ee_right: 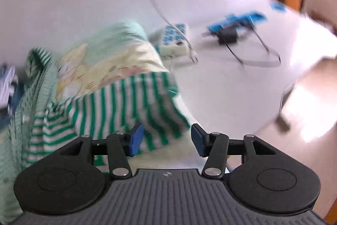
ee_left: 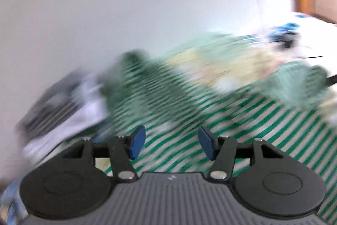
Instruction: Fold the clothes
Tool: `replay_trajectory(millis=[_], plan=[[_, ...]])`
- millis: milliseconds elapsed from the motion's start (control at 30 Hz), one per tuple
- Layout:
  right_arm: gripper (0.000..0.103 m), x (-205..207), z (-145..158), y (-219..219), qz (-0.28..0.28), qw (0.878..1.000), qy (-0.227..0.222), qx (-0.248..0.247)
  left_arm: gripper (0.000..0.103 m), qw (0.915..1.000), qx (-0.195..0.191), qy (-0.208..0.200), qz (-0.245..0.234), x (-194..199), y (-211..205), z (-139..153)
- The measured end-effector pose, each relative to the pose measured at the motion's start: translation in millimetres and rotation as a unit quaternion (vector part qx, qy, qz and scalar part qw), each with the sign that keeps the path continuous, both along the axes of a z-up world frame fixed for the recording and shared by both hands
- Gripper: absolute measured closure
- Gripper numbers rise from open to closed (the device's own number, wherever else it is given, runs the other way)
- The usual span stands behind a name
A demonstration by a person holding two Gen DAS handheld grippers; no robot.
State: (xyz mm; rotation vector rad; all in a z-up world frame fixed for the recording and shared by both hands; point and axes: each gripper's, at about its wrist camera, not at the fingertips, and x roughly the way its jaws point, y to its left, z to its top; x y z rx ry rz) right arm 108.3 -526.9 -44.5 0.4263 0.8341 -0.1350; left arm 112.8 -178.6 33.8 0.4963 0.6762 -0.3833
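Left gripper (ee_left: 171, 143) agape, right gripper (ee_right: 166, 140) agape (both empty), striped garment (ee_right: 118, 102) below

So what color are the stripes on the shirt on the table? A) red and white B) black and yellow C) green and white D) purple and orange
C: the striped shirt lying on the white table has green and white stripes, seen in both wrist views.

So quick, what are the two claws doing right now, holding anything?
Left claw: open, nothing between its pads, striped garment below.
Right claw: open, holding nothing, by the striped garment's edge.
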Motion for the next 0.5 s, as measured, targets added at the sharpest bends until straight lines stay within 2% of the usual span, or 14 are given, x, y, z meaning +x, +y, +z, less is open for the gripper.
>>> replay_trajectory(millis=[100,233,267,300,333,367,467,500], plan=[[0.048,3.2,-13.8,-8.9,-0.004,0.999,-0.001,0.049,0.045,0.9978,0.012,0.021,-0.062,31.5,-66.6,-6.7],[0.053,8.2,-26.2,-14.1,-0.003,0.998,-0.019,0.057,0.045,0.9927,0.005,0.065,-0.102,61.0,-138.3,-24.4],[0.056,10.0,-30.7,-18.1,-0.007,0.997,-0.018,0.069,0.044,0.9914,0.005,0.075,-0.107,66.8,-155.0,-29.9],[0.075,8.2,-31.6,-22.0,-0.01,0.997,-0.023,0.073,0.044,0.9902,0.006,0.083,-0.112,71.0,-169.8,-35.7],[0.087,5.0,-30.8,-25.6,-0.01,0.997,-0.029,0.073,0.042,0.9894,0.007,0.089,-0.114,73.9,-181.3,-41.3],[0.094,1.8,-29.9,-29.3,-0.011,0.997,-0.035,0.073,0.041,0.9886,0.008,0.096,-0.116,76.8,-192.8,-46.9],[0.097,-14.1,-23.5,-38.8,-0.001,0.993,-0.075,0.091,0.039,0.9863,0.015,0.112,-0.12,84.4,-219.4,-65.3],[0.097,-17.1,-23.0,-40.0,0.003,0.993,-0.076,0.093,0.039,0.9856,0.022,0.116,-0.121,87.1,-228.0,-71.9]])
